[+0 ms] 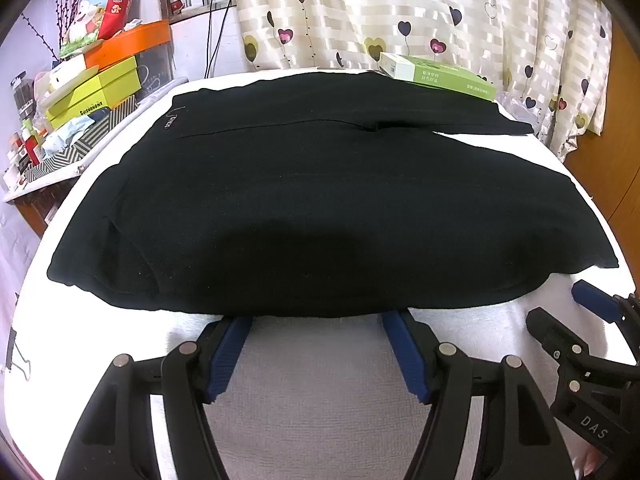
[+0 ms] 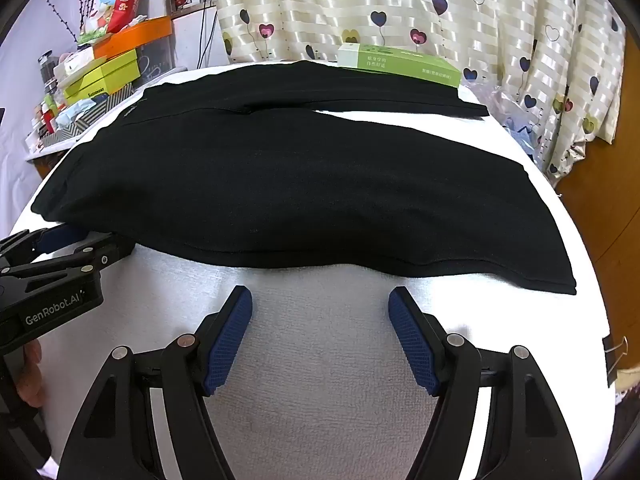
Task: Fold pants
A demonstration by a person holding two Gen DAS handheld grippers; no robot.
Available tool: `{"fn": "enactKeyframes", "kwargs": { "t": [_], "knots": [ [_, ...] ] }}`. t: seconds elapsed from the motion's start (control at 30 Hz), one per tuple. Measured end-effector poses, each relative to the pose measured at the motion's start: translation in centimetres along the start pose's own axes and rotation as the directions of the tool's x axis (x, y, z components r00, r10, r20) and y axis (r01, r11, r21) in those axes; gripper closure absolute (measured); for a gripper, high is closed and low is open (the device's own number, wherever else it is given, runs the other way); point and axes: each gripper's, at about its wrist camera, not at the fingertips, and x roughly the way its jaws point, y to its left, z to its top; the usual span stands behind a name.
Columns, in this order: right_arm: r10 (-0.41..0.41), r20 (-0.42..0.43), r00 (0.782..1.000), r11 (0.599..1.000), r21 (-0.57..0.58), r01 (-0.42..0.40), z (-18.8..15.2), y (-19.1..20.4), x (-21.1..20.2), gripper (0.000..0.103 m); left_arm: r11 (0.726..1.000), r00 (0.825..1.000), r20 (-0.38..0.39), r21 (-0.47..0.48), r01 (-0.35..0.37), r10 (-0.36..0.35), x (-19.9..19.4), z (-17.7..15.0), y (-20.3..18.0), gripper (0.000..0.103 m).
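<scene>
Left wrist view shows the left gripper spread wide, its two blue ribbed pads angled outward on black plastic arms with silver pivot pins. Both tips meet the near hem of the black pants; whether they touch the cloth or slip just under its edge cannot be told. Nothing is clamped between them.

Right wrist view shows the right gripper equally wide, its blue pads finely cross-hatched, resting over bare white cover just short of the pants, gripping nothing. At the left of this view the left gripper appears side-on, its blue finger at the garment's near-left corner; a hand holds its handle.

The pants lie spread across a table draped in white, nubbly, towel-like cloth. They are matte knit, dark and nearly featureless, waist end to the left with a small pale printed mark, two legs running right and parting in a narrow wedge of white. The near leg is broad with a soft rounded bulge along its near edge; the far leg lies flat and thin.

A green and white rectangular box sits on the far leg's far edge. Behind hangs a shiny cream striped curtain printed with hearts. Far left, yellow and orange cardboard boxes are stacked. A black binder clip grips the cover's right edge.
</scene>
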Motion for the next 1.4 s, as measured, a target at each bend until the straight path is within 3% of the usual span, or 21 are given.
{"fn": "enactKeyframes", "kwargs": {
  "t": [1.4],
  "knots": [
    [-0.005, 0.002, 1.000, 1.000, 0.003, 0.005, -0.06, 0.21, -0.02, 0.032, 1.000, 1.000, 0.000, -0.002, -0.009, 0.009, -0.21, -0.12, 0.25, 0.032]
  ]
}}
